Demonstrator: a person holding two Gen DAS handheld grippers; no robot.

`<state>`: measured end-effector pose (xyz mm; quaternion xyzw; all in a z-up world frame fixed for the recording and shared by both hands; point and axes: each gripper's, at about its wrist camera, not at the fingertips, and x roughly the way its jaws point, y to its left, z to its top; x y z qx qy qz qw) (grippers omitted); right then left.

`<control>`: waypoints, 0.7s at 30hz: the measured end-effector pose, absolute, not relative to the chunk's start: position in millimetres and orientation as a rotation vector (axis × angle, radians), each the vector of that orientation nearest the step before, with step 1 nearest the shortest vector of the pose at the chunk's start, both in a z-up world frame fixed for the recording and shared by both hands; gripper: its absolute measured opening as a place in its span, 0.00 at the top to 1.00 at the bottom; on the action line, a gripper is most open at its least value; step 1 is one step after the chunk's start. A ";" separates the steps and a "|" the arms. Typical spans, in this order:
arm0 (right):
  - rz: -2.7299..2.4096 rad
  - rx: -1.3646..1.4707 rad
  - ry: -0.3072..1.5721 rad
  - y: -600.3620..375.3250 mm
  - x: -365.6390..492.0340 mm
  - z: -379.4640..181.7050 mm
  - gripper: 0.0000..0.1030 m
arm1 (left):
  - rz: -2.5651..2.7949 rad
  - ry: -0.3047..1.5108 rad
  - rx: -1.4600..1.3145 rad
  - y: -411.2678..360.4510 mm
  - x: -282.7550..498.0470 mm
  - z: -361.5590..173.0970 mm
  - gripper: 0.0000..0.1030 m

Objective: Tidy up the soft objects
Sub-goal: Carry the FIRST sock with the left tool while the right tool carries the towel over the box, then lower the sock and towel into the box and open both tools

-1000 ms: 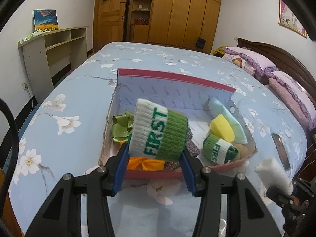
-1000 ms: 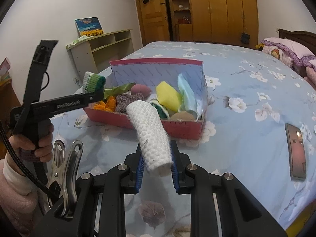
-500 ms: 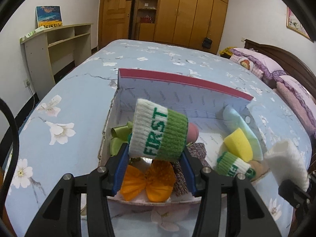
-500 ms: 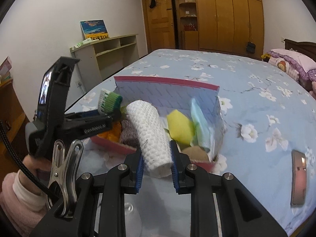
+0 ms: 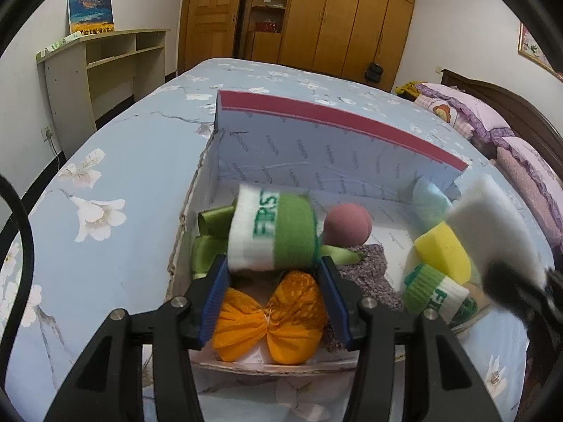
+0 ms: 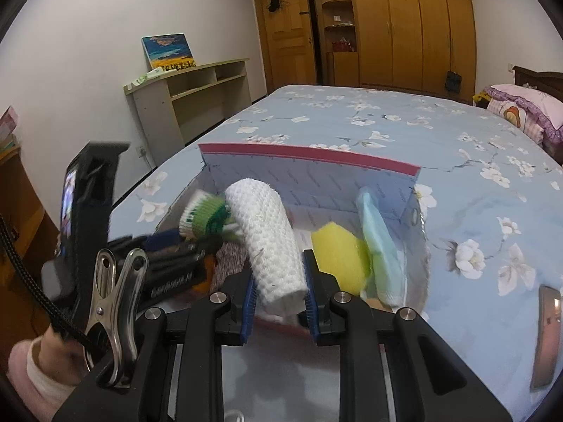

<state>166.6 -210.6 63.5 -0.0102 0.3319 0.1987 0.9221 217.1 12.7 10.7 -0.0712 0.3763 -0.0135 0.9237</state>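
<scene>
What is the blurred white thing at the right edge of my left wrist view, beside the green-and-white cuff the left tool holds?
Observer: A white knitted roll, clamped in the right tool.
Reviewer: Where does it point?
Observer: Its far end leans up and to the left over the box, toward the left tool's cuff.
Reviewer: Anything lying outside the box?
Observer: A phone lies flat on the bedspread to the box's right, apart from it.

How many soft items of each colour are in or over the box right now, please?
Green-and-white: 2, held sleeve, lying sleeve
White: 1, knit roll
Yellow: 1, sponge
Orange: 1, bow
Green: 1, ribbon
Pink: 1, ball
Light blue: 1, cloth
Purple: 1, knit
Total: 9
</scene>
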 end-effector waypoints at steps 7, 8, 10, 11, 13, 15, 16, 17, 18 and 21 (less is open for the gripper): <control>0.380 -0.011 0.699 -202.3 201.9 52.3 0.76 | -0.033 0.760 -0.141 13.9 214.1 9.4 0.46; 0.375 -0.012 0.702 -202.2 206.7 50.3 0.76 | -0.034 0.760 -0.143 14.2 213.8 9.1 0.46; 0.370 -0.014 0.708 -200.6 215.2 46.6 0.76 | -0.035 0.757 -0.142 14.8 212.7 9.0 0.46; 0.368 -0.015 0.711 -199.8 219.9 44.1 0.76 | -0.035 0.756 -0.141 14.9 212.0 8.7 0.46; 0.365 -0.014 0.715 -198.9 224.7 41.2 0.76 | -0.035 0.753 -0.137 14.6 211.6 8.4 0.46; 0.361 -0.019 0.719 -197.0 229.6 37.9 0.76 | -0.035 0.752 -0.135 14.1 212.3 8.5 0.45; 0.359 -0.020 0.722 -196.2 231.6 36.5 0.76 | -0.035 0.753 -0.135 14.1 212.4 8.5 0.45; 0.357 -0.020 0.725 -196.0 233.2 35.0 0.76 | -0.035 0.753 -0.136 13.9 212.2 8.9 0.45; 0.356 -0.019 0.730 -195.6 235.1 32.9 0.76 | -0.035 0.753 -0.136 14.4 212.2 8.7 0.45; 0.356 -0.016 0.738 -195.1 237.6 28.0 0.76 | -0.035 0.752 -0.136 14.4 212.1 8.5 0.45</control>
